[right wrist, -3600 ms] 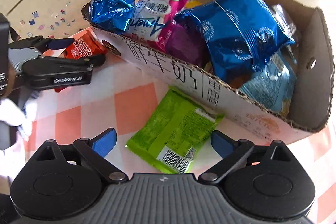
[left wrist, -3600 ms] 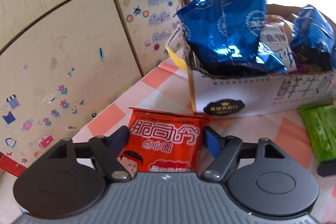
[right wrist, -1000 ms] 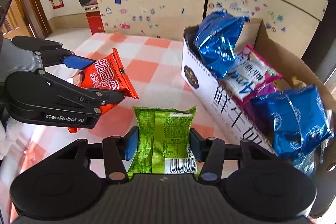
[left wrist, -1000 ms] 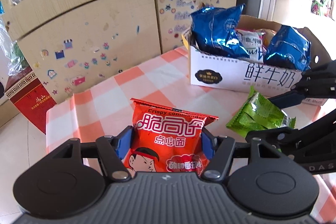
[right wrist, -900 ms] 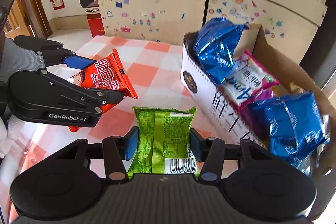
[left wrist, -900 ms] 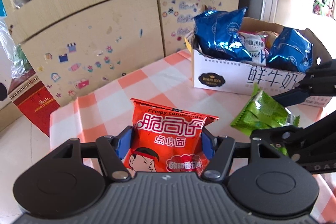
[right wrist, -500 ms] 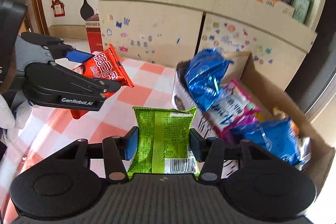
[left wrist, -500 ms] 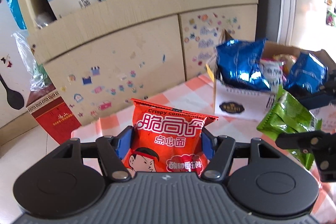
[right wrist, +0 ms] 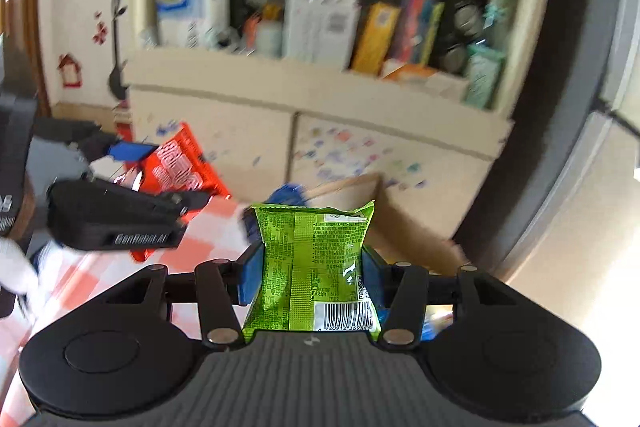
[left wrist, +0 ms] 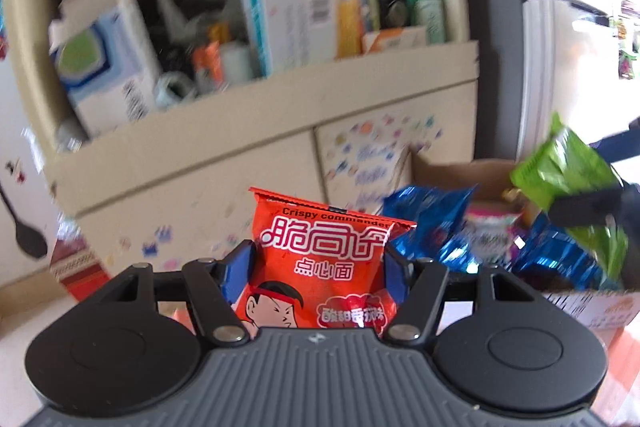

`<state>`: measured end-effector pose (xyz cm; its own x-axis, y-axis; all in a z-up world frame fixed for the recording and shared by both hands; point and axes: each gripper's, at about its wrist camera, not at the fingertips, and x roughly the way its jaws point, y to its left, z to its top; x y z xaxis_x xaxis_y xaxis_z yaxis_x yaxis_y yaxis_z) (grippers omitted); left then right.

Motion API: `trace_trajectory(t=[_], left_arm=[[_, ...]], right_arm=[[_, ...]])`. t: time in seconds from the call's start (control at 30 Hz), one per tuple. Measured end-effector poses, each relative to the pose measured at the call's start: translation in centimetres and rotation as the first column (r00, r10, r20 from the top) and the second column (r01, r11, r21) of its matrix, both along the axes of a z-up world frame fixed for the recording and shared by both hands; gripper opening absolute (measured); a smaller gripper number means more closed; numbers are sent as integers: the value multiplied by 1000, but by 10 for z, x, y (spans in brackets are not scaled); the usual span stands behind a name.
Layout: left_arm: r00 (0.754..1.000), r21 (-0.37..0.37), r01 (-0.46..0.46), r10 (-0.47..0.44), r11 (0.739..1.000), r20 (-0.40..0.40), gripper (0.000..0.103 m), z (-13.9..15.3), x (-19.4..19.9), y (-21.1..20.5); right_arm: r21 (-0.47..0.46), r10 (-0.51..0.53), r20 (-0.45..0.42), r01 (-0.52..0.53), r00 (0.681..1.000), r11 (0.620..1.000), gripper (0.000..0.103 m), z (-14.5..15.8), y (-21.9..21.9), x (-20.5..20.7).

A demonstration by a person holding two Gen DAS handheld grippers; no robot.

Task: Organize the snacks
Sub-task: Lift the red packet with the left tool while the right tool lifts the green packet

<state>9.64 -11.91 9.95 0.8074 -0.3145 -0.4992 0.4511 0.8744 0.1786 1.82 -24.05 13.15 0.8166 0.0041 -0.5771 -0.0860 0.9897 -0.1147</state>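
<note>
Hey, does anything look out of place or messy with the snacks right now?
Nothing looks spilled or torn. The red packet and green packet are each clamped upright in a hand-held gripper. The cardboard box is heaped unevenly, with blue bags poking above its rim.

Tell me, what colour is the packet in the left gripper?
Red, with white lettering; the left wrist view shows the packet best.

I see the red noodle packet (left wrist: 320,267) upright in air; green packet (right wrist: 316,267) upright, barcode showing.
</note>
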Motion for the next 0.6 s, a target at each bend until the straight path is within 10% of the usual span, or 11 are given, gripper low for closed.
trace_trajectory(t=[0.6], left_arm=[[978,-47,192,-188,980,86,64,15,-2,-89]], right_arm=[[15,-203,36,202,979,979,58,15,-62,-7]])
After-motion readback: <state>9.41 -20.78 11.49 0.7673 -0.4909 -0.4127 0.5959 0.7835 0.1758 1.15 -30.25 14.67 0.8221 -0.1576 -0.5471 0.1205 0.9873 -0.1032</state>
